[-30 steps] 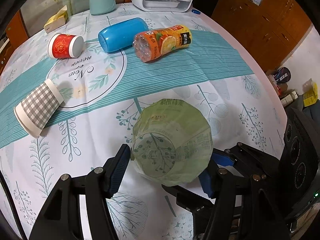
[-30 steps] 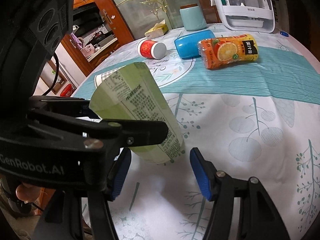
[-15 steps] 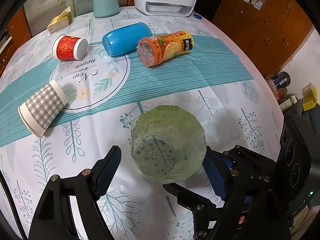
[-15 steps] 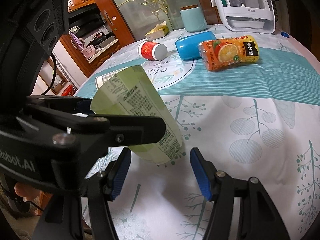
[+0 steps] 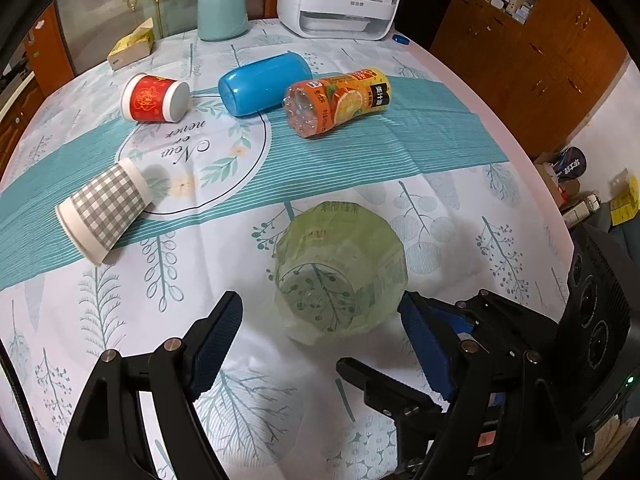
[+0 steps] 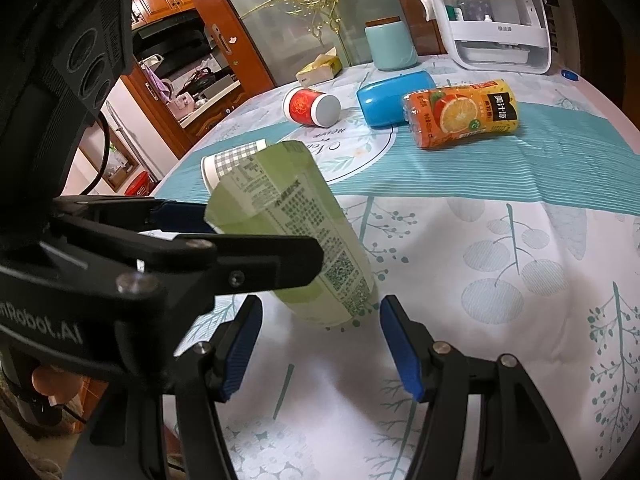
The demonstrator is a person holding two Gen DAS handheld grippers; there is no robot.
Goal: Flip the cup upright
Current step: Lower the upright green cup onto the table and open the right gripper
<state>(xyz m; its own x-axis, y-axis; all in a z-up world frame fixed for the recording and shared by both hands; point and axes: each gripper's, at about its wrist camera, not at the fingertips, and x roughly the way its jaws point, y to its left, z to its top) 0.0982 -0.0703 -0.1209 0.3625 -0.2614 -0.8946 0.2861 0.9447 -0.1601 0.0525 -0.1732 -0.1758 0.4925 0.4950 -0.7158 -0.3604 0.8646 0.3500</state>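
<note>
With both claws spread wide and holding nothing, we judged the left claw (image 5: 320,328) should back straight off the standing green cup (image 5: 340,268), leaving the right claw (image 6: 320,336) clear.

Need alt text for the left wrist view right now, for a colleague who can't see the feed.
The left gripper is open around a translucent green cup standing on the leaf-print tablecloth, pads clear of it. Beyond lie a checked paper cup, a red cup, a blue cup and an orange juice bottle.
</note>
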